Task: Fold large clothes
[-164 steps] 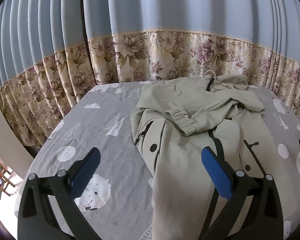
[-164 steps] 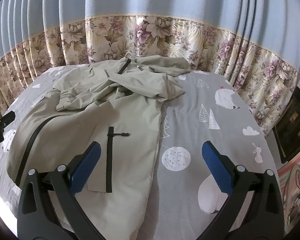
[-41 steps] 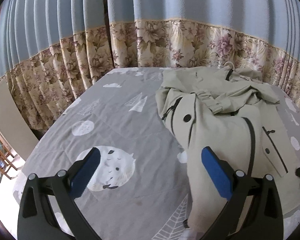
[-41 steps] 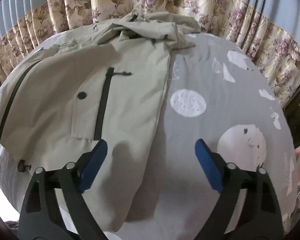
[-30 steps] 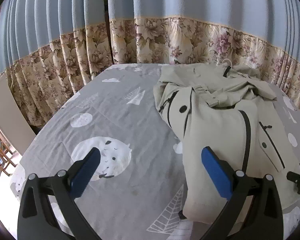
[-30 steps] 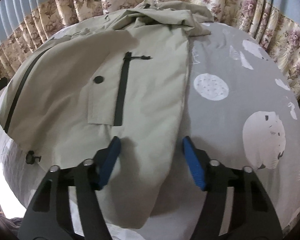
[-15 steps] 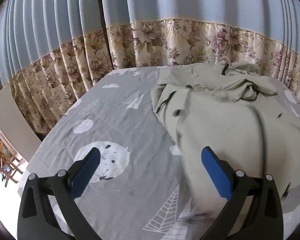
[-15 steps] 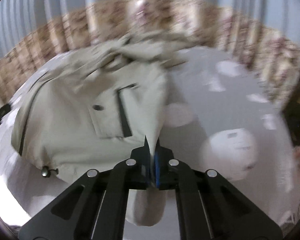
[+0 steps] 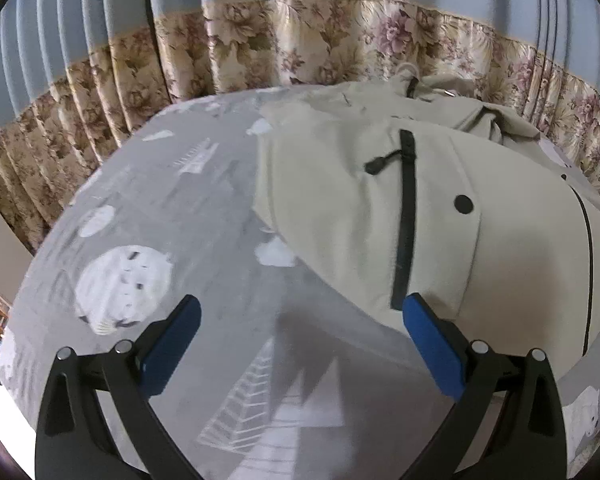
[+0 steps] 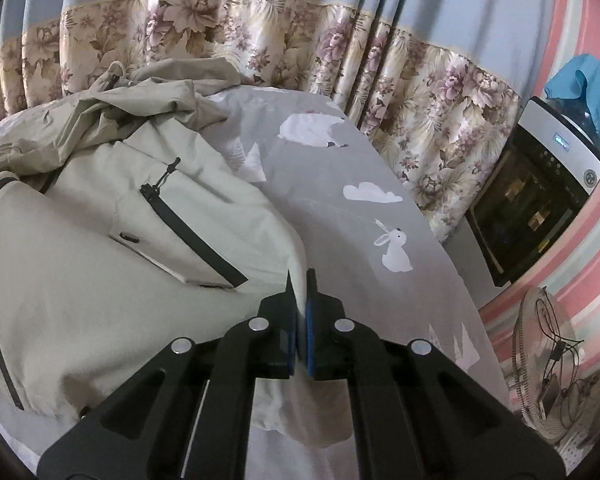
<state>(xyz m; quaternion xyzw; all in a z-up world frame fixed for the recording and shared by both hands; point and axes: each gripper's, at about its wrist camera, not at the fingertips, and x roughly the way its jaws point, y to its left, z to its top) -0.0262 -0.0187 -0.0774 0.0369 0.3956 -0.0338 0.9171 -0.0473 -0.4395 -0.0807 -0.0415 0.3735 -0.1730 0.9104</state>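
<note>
Since a second ago the right gripper (image 10: 299, 280) clamped onto the jacket (image 10: 100, 280) hem and lifted it off the bed (image 10: 340, 208), so the fold looks underway. Left gripper (image 9: 300, 320) is spread wide, holding nothing, just beside the jacket's edge. Grey cartoon sheet, floral curtains (image 10: 420, 92) behind, water dispenser (image 10: 540, 184) at right.
</note>
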